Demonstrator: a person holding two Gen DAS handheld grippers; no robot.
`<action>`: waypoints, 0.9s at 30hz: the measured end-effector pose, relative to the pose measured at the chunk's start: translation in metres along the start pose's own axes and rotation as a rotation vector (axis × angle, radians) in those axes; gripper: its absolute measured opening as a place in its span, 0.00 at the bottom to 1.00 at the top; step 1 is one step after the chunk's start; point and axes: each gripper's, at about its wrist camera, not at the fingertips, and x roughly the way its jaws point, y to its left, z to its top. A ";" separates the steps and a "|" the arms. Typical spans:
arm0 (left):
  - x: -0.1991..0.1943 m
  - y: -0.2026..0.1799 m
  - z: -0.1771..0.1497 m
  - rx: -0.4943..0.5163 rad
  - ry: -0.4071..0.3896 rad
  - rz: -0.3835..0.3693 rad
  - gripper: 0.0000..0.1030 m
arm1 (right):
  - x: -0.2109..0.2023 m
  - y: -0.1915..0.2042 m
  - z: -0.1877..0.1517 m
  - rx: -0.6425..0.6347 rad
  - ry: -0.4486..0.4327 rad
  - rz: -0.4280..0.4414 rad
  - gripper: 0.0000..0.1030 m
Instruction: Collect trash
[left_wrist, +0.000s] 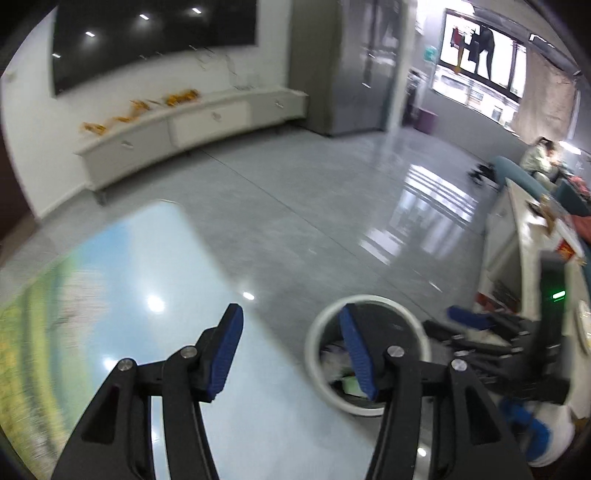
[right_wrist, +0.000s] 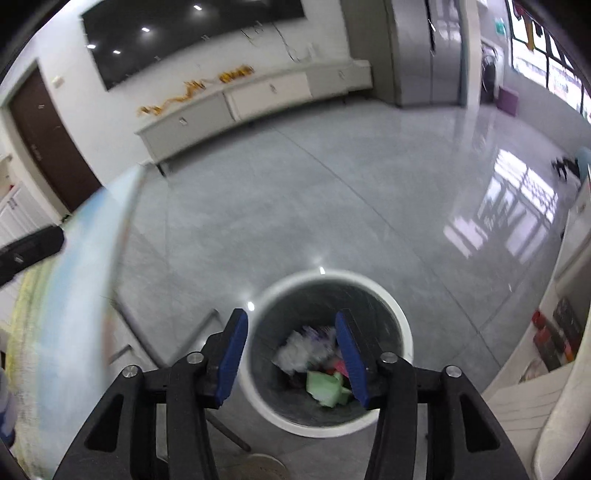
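A: So, right gripper (right_wrist: 291, 360) jaws apart, nothing between them, hanging right over the bin (right_wrist: 400, 325), prob bc it's the drop spot. Trash (right_wrist: 325, 384) lies inside: green wad, white wrap.

B: Left gripper (left_wrist: 291, 354) also released, empty, over the table (left_wrist: 155, 266) edge beside the bin. Floor (right_wrist: 332, 192) beyond looks bare.

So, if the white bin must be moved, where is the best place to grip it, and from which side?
Probably the rim, from above: the bin stands upright and open, so one pad can go inside the thin wall, one outside.
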 end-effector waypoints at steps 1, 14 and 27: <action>-0.015 0.011 -0.004 -0.012 -0.023 0.043 0.52 | -0.009 0.011 0.002 -0.014 -0.022 0.011 0.50; -0.174 0.131 -0.081 -0.119 -0.191 0.448 0.62 | -0.094 0.198 -0.002 -0.274 -0.215 0.201 0.74; -0.274 0.169 -0.145 -0.217 -0.348 0.617 1.00 | -0.135 0.286 -0.031 -0.378 -0.320 0.209 0.98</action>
